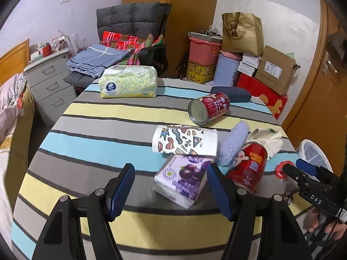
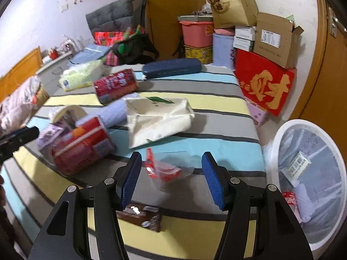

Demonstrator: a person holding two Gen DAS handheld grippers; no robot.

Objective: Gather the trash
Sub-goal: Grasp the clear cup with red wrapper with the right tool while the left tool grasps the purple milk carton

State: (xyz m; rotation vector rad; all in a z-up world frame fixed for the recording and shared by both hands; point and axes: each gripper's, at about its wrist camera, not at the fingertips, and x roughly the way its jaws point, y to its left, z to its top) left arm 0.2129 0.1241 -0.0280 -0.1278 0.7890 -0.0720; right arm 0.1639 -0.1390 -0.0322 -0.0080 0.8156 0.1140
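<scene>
Striped cloth in blue, yellow and grey covers the table, which carries two red cans, a patterned paper cup and other litter. The left gripper is spread, its pads on either side of a purple tissue pack without pressing on it. The right gripper is also spread and empty above a clear red-printed wrapper, with the white bin just beside the table edge.

Red can crowds purple carton's right side.
</scene>
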